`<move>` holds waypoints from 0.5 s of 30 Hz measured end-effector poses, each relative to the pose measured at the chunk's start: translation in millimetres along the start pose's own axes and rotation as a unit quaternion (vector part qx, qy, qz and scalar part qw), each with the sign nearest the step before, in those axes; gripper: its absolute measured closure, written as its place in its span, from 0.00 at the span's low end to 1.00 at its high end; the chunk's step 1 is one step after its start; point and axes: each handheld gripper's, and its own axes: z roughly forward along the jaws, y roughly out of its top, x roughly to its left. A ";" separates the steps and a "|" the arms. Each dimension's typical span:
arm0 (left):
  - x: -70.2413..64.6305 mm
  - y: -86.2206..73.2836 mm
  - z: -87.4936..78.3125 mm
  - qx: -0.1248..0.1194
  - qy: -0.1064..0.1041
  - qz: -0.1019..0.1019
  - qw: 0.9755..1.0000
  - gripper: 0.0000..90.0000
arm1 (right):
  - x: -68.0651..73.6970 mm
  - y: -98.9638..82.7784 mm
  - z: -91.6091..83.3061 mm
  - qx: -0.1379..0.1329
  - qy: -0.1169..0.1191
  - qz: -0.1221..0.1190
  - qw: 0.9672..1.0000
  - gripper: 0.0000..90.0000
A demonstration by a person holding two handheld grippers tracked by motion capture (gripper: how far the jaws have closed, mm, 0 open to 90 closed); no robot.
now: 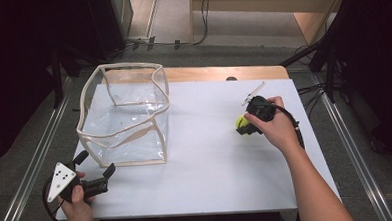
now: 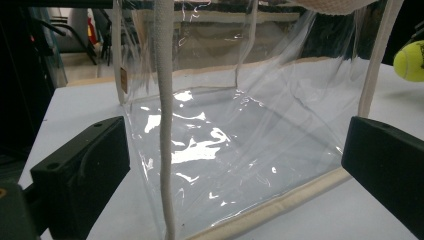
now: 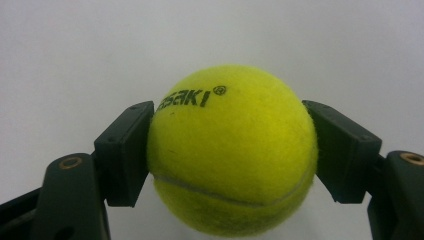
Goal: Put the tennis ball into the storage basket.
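Over the right side of the white counter (image 1: 211, 160), I'm holding the fuzzy yellow-green tennis ball (image 3: 232, 150) with the right gripper (image 1: 248, 124), fingers clamped across its middle. It's looking light, springy, grippy. Left gripper (image 1: 94, 167) fingers are standing apart, facing the clear plastic bag (image 1: 124, 111).

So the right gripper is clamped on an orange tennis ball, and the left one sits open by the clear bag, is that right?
Not quite: the tennis ball is yellow-green, not orange, as the right gripper view shows. The rest stands: the right gripper is clamped on it, and the left gripper sits open by the clear bag.
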 end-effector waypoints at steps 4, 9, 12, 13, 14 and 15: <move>0.0 0.0 0.0 0.000 0.000 0.000 1.000 0.00 | 2.2 2.0 0.0 -0.001 0.001 -0.004 1.000 0.26; 0.0 0.0 -0.1 0.000 0.000 0.000 1.000 0.00 | 7.0 7.1 0.4 0.000 0.008 -0.016 1.000 0.26; 0.0 0.0 -0.1 0.000 0.000 0.000 1.000 0.00 | 9.5 10.7 0.3 -0.002 0.013 -0.021 1.000 0.26; 0.0 0.0 -0.1 0.000 0.000 0.000 1.000 0.00 | 10.5 11.9 -0.1 0.000 0.016 -0.024 1.000 0.26; 0.1 0.0 -0.1 0.000 0.000 0.000 1.000 0.00 | 11.1 13.1 -0.3 0.001 0.017 -0.028 0.999 0.26; 0.0 0.0 0.0 0.000 0.000 0.000 1.000 0.00 | 12.5 14.5 -0.3 0.001 0.016 -0.027 0.999 0.26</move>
